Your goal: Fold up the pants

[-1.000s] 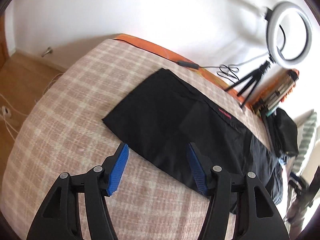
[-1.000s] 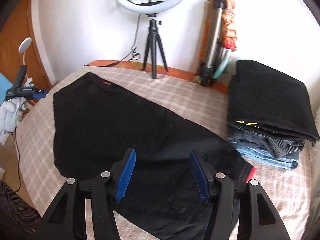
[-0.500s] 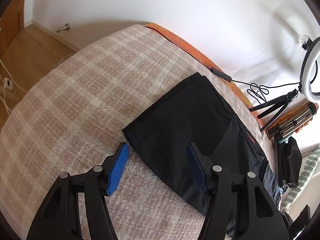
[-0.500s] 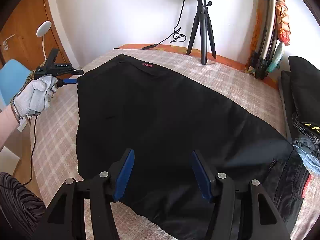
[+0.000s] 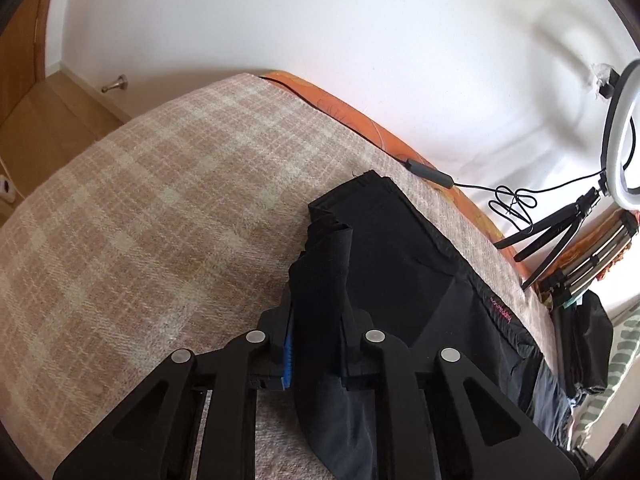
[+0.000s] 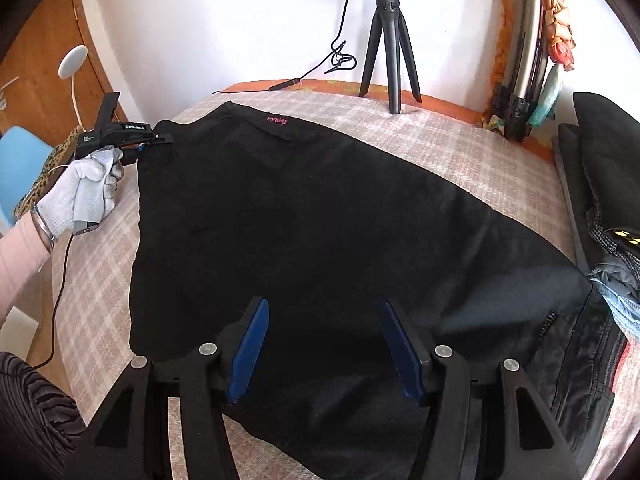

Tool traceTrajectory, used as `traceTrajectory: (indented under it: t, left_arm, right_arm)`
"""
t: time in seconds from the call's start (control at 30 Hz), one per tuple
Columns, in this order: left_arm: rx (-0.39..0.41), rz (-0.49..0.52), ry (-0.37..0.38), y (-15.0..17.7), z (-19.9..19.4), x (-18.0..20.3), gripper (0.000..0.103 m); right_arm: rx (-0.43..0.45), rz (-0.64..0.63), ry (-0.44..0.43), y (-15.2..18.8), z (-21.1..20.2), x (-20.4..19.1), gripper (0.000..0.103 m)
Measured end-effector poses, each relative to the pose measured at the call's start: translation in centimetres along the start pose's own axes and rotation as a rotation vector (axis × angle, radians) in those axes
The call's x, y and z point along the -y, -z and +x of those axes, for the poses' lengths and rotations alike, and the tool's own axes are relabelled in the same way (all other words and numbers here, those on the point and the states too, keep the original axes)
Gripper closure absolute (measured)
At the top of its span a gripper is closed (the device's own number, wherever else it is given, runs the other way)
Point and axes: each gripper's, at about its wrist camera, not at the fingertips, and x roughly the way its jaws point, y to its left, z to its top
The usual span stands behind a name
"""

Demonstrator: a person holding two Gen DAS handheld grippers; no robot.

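Left gripper pinches the pants hem.
Right gripper hovers wide open over black fabric at the bed's near edge.

A bedroom in a home, doubling as a small filming spot. Shown by a bed under a checked blanket with an orange sheet at the far edge, against a plain white wall. Wooden floor and a metal doorstop at far left, beside a wooden door. Stacked clothes at right. Ring light on a tripod on the bed's far side, cable trailing.
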Motion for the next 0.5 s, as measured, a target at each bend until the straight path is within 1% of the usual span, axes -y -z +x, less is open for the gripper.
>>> traceTrajectory:
  t: [0.2,0.3,0.4,0.5]
  left_arm:
    - [0.044,0.093,-0.019,0.4,-0.9,1.6,0.096]
    - [0.064,0.182,-0.02,0.7,-1.9,3.4,0.097]
    - [0.081,0.282,0.003,1.5,-3.3,5.9,0.097]
    - [0.096,0.399,0.027,2.6,-4.5,9.2,0.097]
  right_arm:
    - [0.001,0.017,0.007,0.0,0.1,0.6,0.042]
    - [-0.004,0.038,0.005,0.0,0.2,0.9,0.042]
    - [-0.002,0.056,0.006,-0.1,0.3,1.2,0.042]
    - [0.005,0.08,-0.001,-0.3,0.1,1.5,0.042]
